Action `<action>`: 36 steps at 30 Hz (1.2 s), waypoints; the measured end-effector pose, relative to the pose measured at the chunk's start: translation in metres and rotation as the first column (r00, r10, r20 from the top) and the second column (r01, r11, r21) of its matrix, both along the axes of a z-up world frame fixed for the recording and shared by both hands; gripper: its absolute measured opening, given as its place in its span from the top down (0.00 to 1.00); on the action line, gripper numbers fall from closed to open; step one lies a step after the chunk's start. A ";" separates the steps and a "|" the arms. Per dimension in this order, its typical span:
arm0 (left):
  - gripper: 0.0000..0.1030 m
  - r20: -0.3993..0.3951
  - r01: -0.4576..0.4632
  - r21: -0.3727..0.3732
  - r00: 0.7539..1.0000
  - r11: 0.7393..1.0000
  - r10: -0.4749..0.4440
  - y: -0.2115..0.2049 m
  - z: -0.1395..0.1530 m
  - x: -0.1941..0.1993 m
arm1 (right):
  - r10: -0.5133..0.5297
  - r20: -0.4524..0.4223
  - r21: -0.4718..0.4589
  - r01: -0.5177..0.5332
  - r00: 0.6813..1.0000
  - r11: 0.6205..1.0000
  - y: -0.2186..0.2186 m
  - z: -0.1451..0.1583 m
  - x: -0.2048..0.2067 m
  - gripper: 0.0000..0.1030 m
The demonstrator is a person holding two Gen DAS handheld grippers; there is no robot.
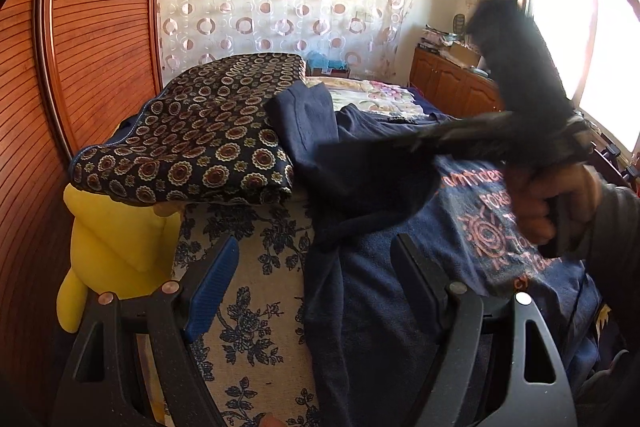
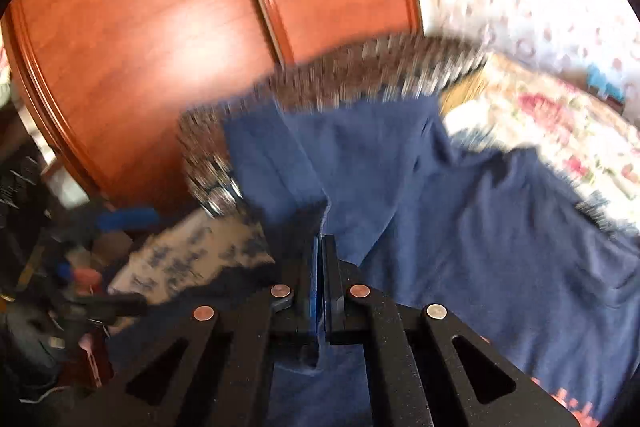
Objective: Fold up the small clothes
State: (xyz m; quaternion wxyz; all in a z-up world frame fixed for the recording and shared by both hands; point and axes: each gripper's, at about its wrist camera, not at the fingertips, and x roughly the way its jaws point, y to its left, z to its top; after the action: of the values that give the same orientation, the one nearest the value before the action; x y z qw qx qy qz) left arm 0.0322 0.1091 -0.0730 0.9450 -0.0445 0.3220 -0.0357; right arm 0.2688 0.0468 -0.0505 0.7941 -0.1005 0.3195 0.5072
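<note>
A navy T-shirt [image 1: 400, 267] with orange print lies spread over the floral bed cover [image 1: 248, 267], beside a folded patterned blanket [image 1: 200, 131]. The left gripper [image 1: 316, 267] hangs wide open, empty, above it. The right gripper [image 2: 323, 247] is clamped tight on a shirt fold.

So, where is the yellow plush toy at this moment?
In the left wrist view the yellow plush toy sits at lower left, beside the wooden wardrobe door, partly under the folded patterned cloth.
</note>
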 end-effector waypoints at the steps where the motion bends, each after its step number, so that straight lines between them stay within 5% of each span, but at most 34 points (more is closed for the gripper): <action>1: 0.23 0.000 0.000 0.000 1.000 1.000 0.000 -0.001 0.000 0.000 | -0.037 0.017 0.019 0.037 0.999 0.999 -0.010 0.005 -0.003 0.99; 4: 0.23 -0.003 -0.003 0.001 1.000 1.000 0.003 -0.002 0.000 0.001 | -0.189 -0.038 0.000 0.189 0.981 0.982 -0.041 0.001 0.002 0.99; 10: 0.23 -0.033 -0.005 0.030 0.999 1.000 0.006 -0.012 -0.005 0.012 | -0.278 -0.040 -0.153 0.269 0.960 0.951 -0.068 -0.031 -0.007 0.96; 12: 0.23 -0.066 -0.015 0.054 0.998 0.998 0.018 -0.015 -0.011 0.020 | -0.292 -0.031 -0.143 0.285 0.956 0.948 -0.071 -0.033 -0.003 0.78; 17: 0.23 -0.167 -0.002 0.117 0.986 0.993 0.022 -0.025 -0.029 0.038 | -0.305 -0.037 -0.072 0.301 0.952 0.951 -0.054 -0.028 0.008 0.55; 21: 0.23 -0.228 0.018 0.134 0.974 0.991 0.013 -0.026 -0.040 0.048 | -0.317 -0.023 -0.103 0.313 0.948 0.944 -0.046 -0.038 0.012 0.55; 25: 0.22 -0.236 0.018 0.102 0.972 0.995 0.007 -0.023 -0.043 0.051 | -0.324 -0.001 -0.172 0.319 0.946 0.932 -0.045 -0.045 0.026 0.55; 36: 0.19 -0.234 0.019 0.085 0.972 0.996 0.001 -0.018 -0.044 0.048 | -0.247 -0.015 -0.183 0.240 0.969 0.953 -0.042 -0.048 0.018 0.55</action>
State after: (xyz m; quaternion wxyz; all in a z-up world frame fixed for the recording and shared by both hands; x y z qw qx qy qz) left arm 0.0798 0.0916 -0.1171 0.9013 -0.0061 0.4326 -0.0206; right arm 0.2867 0.0050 -0.0984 0.8322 -0.1220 0.3887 0.3762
